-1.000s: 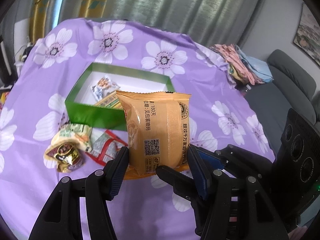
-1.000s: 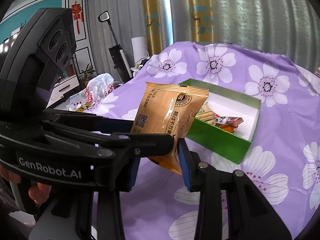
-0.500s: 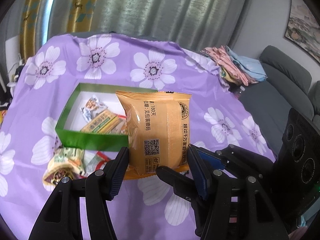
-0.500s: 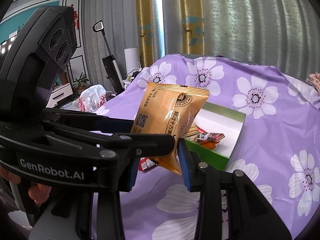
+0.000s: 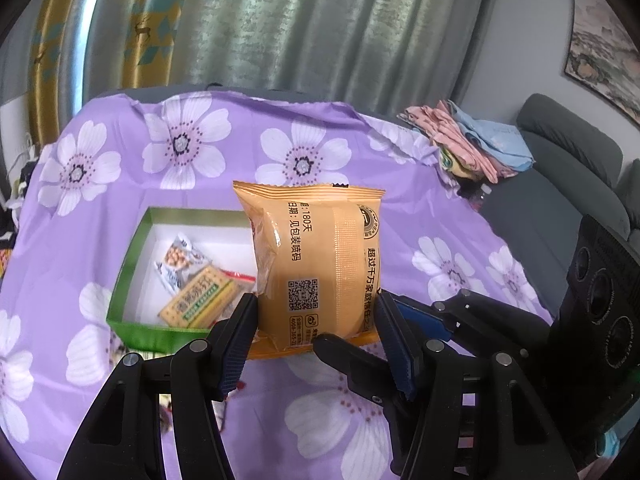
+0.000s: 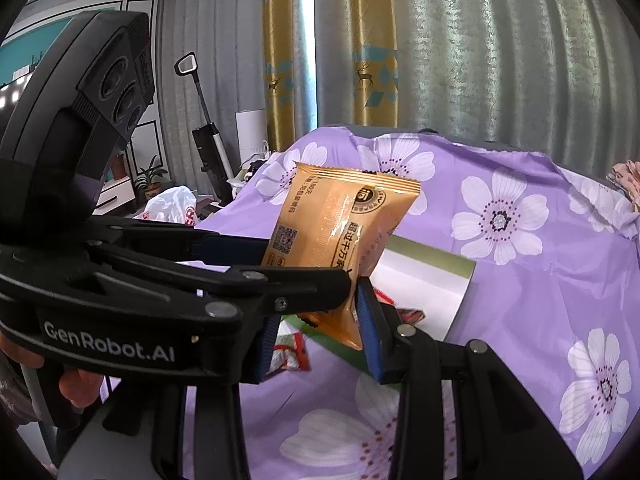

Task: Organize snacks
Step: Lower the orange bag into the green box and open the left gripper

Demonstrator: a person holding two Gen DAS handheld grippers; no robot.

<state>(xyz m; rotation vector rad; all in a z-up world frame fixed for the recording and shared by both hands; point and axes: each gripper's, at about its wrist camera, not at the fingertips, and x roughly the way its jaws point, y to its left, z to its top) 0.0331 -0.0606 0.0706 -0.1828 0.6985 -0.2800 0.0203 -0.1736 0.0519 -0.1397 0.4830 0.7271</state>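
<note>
An orange snack packet (image 5: 320,264) hangs upright above the purple flowered tablecloth (image 5: 180,144), held by both grippers. My left gripper (image 5: 318,332) is shut on its lower sides, one pad on each edge. My right gripper (image 6: 318,328) is shut on the packet's (image 6: 340,224) bottom corner, pinching it front to back; in the left wrist view it comes in from the right. Behind the packet lies the open green box (image 5: 132,264), white inside, holding a nut packet (image 5: 182,258) and a cracker packet (image 5: 200,300). The packet hides part of the box (image 6: 432,255).
A red-and-white snack packet (image 6: 288,354) lies on the cloth in front of the box. Folded clothes (image 5: 472,148) sit at the table's far right, with a grey sofa (image 5: 568,168) beyond. A white plastic bag (image 6: 172,204) and an upright vacuum (image 6: 208,144) stand left of the table.
Both grippers have risen together with the orange packet and moved toward the green box. The box now sits lower in view, and the loose snacks have slipped under the left fingers.
</note>
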